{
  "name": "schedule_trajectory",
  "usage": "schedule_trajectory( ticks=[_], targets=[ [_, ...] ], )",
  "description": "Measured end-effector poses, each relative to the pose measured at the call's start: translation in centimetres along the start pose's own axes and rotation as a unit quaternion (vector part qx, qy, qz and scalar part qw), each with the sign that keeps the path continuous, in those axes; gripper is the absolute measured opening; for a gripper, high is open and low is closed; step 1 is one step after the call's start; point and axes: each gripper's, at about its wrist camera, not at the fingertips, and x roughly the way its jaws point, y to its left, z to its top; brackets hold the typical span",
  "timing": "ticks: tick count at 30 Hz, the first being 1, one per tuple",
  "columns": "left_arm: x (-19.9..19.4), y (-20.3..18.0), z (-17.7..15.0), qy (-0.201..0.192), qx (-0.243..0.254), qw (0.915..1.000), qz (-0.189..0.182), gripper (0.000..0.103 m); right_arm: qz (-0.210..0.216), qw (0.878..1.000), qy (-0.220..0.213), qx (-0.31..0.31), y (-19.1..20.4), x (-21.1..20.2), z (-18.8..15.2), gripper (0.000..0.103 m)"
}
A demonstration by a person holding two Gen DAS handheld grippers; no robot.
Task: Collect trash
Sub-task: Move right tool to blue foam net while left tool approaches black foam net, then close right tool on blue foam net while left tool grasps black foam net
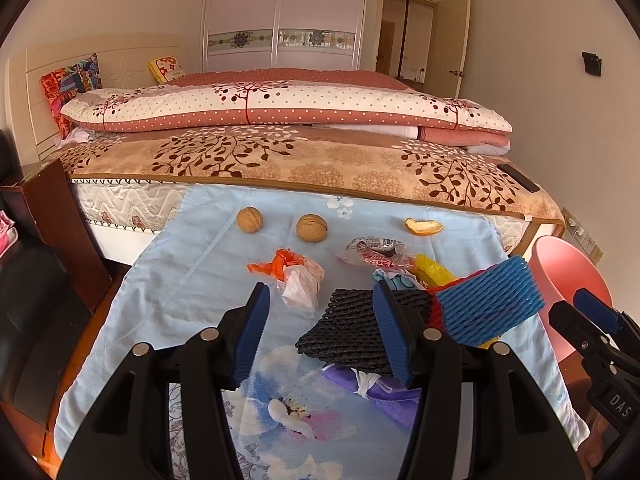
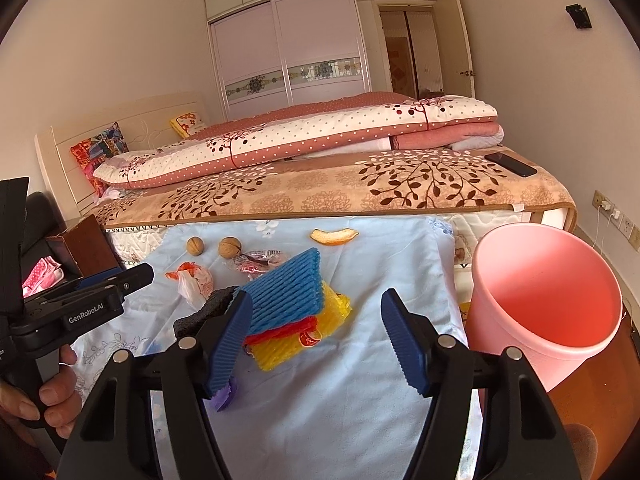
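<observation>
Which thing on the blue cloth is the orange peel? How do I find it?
Start at the big bed, then drop to the light blue cloth spread in front of it. Along the cloth's far edge, nearest the mattress, lie two round brown walnuts and, further toward the pink bucket, the orange peel. It is the only curled, crescent-shaped orange scrap, lying apart from the others.

Trash lies on a light blue cloth point(image 1: 192, 280) beside the bed.

On the cloth are two walnuts point(image 1: 249, 219), an orange peel point(image 1: 424, 226), a knotted plastic bag point(image 1: 298, 276), a crumpled wrapper point(image 1: 376, 254) and foam nets: black point(image 1: 344, 328), blue point(image 1: 486, 304), yellow point(image 2: 276, 354).
</observation>
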Motion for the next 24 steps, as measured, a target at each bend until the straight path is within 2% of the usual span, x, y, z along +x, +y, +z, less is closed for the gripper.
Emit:
schedule_trajectory(
  ticks=[9, 13, 15, 18, 19, 24],
  targets=[
    [-0.3, 1.1, -0.8, 0.005, 0.015, 0.9985, -0.052, 0.054, 0.048, 0.998, 0.037, 0.031, -0.5, 1.8, 0.4, 0.062],
    [-0.3, 0.9, -1.5, 0.017, 0.024, 0.9959, -0.085, 0.054, 0.069, 0.995, 0.055, 0.042, -0.5, 2.9, 0.8, 0.056],
    [-0.2, 0.4, -1.9, 0.026, 0.037, 0.9936, -0.104, 0.054, 0.076, 0.994, 0.065, 0.045, -0.4, 3.5, 0.9, 0.046],
    [0.0, -0.5, -2.4, 0.037, 0.06, 0.9903, -0.12, 0.054, 0.083, 0.993, 0.075, 0.043, -0.1, 4.0, 1.1, 0.025],
    [0.2, -0.7, -2.6, 0.04, 0.066, 0.9897, -0.12, 0.054, 0.084, 0.993, 0.078, 0.041, -0.1, 4.2, 1.1, 0.013],
    [1.3, -1.3, -3.0, 0.059, 0.075, 0.9884, -0.118, 0.054, 0.099, 0.991, 0.072, 0.05, -0.3, 3.6, 1.3, 0.007]
  ],
)
